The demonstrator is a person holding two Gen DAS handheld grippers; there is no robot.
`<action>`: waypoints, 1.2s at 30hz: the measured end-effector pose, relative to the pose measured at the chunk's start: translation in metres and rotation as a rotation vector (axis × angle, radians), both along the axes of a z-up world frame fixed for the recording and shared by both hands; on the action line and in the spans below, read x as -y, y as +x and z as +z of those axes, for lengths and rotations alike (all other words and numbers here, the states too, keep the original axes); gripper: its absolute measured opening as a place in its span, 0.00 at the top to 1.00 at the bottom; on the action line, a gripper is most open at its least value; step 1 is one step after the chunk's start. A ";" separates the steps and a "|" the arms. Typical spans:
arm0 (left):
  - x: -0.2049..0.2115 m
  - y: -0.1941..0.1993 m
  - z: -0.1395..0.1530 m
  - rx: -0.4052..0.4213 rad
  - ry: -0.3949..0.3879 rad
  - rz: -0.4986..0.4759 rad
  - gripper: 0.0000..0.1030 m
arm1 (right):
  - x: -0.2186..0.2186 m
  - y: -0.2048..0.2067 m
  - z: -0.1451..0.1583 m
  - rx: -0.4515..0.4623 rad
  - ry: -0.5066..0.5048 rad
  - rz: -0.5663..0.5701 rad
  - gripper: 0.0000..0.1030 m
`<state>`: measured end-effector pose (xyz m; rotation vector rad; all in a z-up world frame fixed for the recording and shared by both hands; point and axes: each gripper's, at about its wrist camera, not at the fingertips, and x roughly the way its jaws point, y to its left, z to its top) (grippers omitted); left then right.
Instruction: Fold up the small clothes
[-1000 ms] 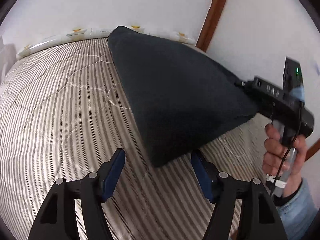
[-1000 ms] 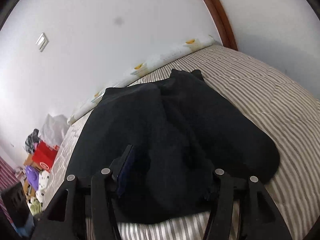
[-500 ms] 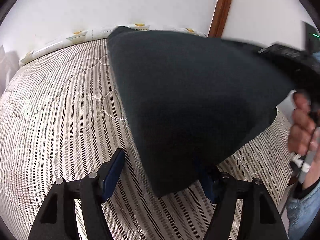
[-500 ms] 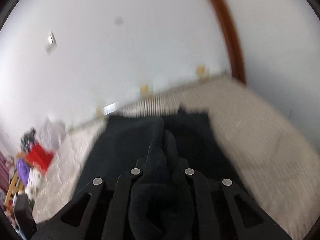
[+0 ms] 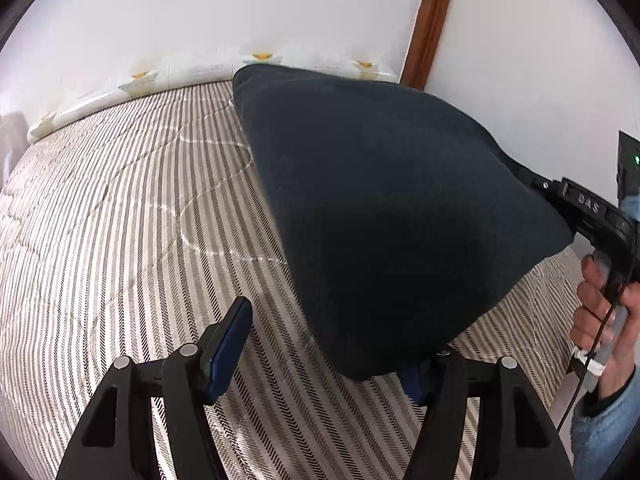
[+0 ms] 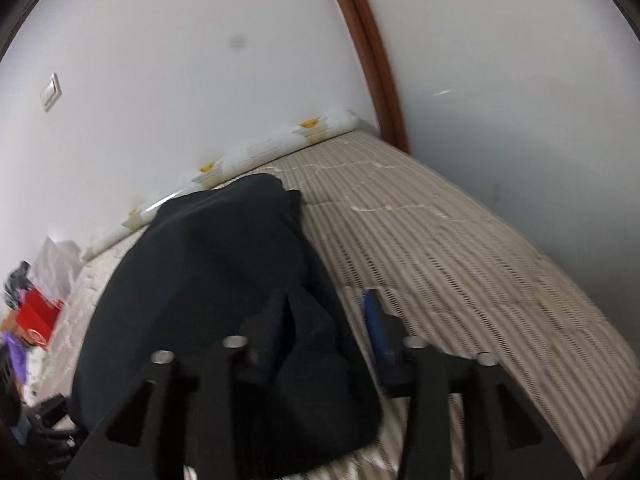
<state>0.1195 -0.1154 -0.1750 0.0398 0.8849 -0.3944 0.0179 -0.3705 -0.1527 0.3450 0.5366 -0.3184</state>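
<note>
A dark navy garment (image 5: 384,208) is stretched over the striped bed, its near corner drooping over my left gripper's right finger. My left gripper (image 5: 324,344) is open, its left pad (image 5: 228,340) bare; the garment's low corner hangs just above and between the fingers. In the right wrist view the same garment (image 6: 216,280) lies bunched in a heap. My right gripper (image 6: 320,324) has its fingers parted, with a fold of the cloth lying between them against the left finger; the blue right pad (image 6: 374,320) stands free. The right gripper's body (image 5: 588,216) shows at the garment's right corner.
The striped mattress (image 5: 120,208) fills the scene, with a white patterned pillow (image 5: 256,60) along the far wall. A brown wooden post (image 5: 432,20) stands in the corner. Red and purple clutter (image 6: 36,320) sits on the floor beyond the bed's left side.
The right gripper closed on the cloth and lifted it half a second ago; now its fingers have parted again and the garment has dropped lower. The left gripper stayed open.
</note>
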 end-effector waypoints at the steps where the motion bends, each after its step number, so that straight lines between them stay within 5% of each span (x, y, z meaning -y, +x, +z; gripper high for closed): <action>1: 0.001 -0.002 0.001 0.008 -0.006 -0.001 0.44 | 0.000 -0.003 -0.001 -0.008 -0.003 0.002 0.49; 7: 0.008 0.000 0.006 0.053 -0.014 0.039 0.70 | 0.005 0.015 -0.022 -0.054 0.094 0.018 0.49; 8: 0.005 0.001 0.007 0.055 -0.036 0.047 0.73 | 0.004 0.022 -0.024 -0.045 0.113 0.046 0.69; 11: -0.002 -0.001 0.011 0.087 -0.065 0.068 0.78 | -0.003 0.031 -0.022 -0.046 0.092 0.041 0.80; 27: -0.160 -0.005 0.022 0.078 -0.079 0.333 0.80 | -0.149 0.112 -0.015 -0.068 0.091 0.302 0.81; 36: -0.190 -0.022 0.007 0.034 -0.101 0.304 0.77 | -0.155 0.060 -0.008 -0.028 0.001 0.328 0.72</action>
